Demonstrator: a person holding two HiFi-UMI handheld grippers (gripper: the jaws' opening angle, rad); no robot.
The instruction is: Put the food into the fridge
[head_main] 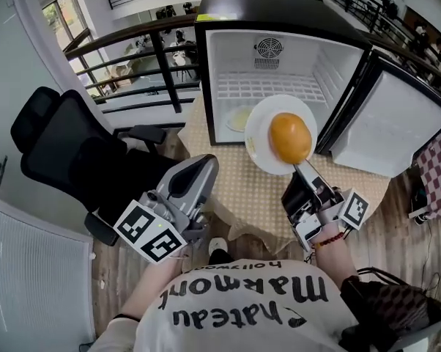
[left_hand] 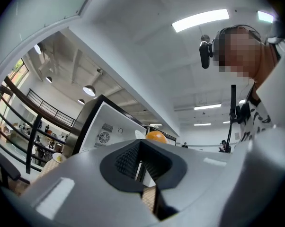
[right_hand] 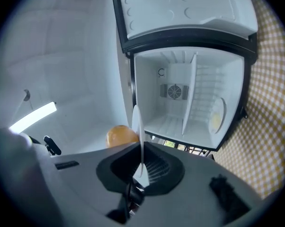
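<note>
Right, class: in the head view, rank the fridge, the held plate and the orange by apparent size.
1. fridge
2. held plate, nearer the camera, so it looks bigger against the fridge
3. orange

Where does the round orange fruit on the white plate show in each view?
Head view: round orange fruit right of centre, on the round white plate.
Left gripper view: fruit small, near centre.
Right gripper view: fruit left of the plate's edge.
Shared landmark: fridge's round fan vent.
</note>
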